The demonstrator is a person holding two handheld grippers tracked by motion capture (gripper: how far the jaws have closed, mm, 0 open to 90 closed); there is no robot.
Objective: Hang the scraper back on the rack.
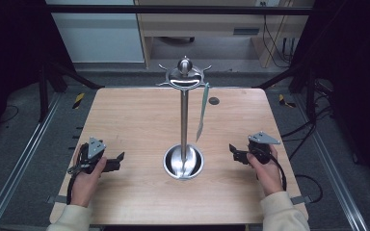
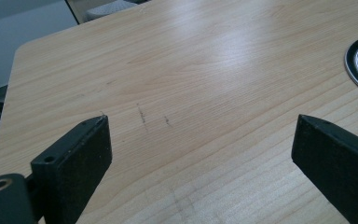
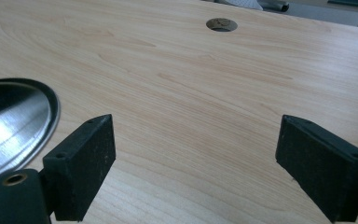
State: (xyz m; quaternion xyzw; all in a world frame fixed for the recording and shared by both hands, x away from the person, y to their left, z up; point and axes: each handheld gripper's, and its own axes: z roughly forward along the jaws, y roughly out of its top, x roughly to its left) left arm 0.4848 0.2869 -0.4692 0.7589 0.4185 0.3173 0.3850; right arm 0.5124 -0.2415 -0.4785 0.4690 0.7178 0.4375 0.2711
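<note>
Standing at the table's [image 1: 125, 110] middle, a metal utensil stand [image 1: 184, 120] is carrying one pale green utensil [image 1: 203, 111] hanging from a top hook. The left gripper [image 1: 117, 162] and right gripper [image 1: 234, 152] are resting either side of its round base, jaws spread wide and gripping nothing, seemingly poised to reach in.

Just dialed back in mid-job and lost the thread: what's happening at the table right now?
A person sits at the wooden table with a two-jaw gripper in each hand. The left gripper and the right gripper both rest low on the tabletop, jaws wide open and holding nothing. Between them stands a metal hook stand on a round, shiny base. A pale green utensil hangs from one hook at the stand's top. Neither gripper touches the stand or the utensil.
</note>
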